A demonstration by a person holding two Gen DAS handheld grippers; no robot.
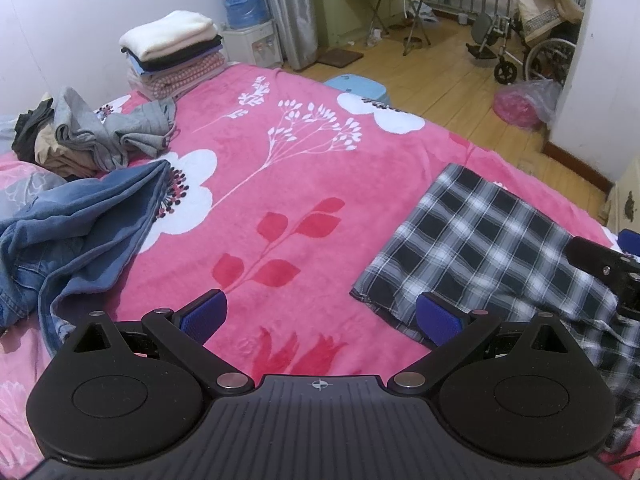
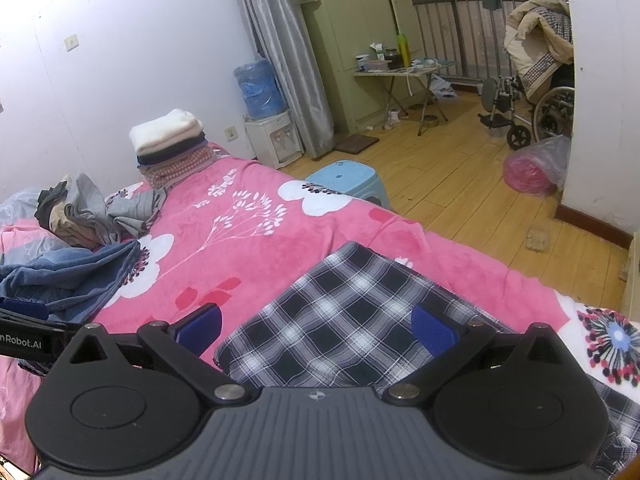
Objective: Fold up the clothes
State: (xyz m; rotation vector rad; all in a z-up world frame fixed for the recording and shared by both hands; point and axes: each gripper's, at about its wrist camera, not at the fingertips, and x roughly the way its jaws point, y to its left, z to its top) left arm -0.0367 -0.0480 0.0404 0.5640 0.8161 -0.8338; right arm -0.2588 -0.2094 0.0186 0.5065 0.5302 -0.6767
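The folded shirt (image 1: pixel 476 240) lies flat on the bed (image 1: pixel 304 184) near its right edge, in front of the right hand-held gripper (image 2: pixel 318 328) and just right of the left hand-held gripper (image 1: pixel 320 316). On the bed's left side lies the jeans heap (image 1: pixel 72 232), and behind it a pile of crumpled clothes (image 1: pixel 92 136). Further back, at the far corner by the wall, sits a stack of folded clothes (image 1: pixel 176 48). Beyond the bed's far edge a stool (image 2: pixel 346 178) stands on the floor, with a water dispenser (image 2: pixel 272 136) behind it and a wheelchair (image 2: pixel 532 112) to the far right.

bed centre (image 1: pixel 280 152) bare | denim heap (image 1: pixel 80 220) left | plaid shirt (image 1: pixel 480 248) right
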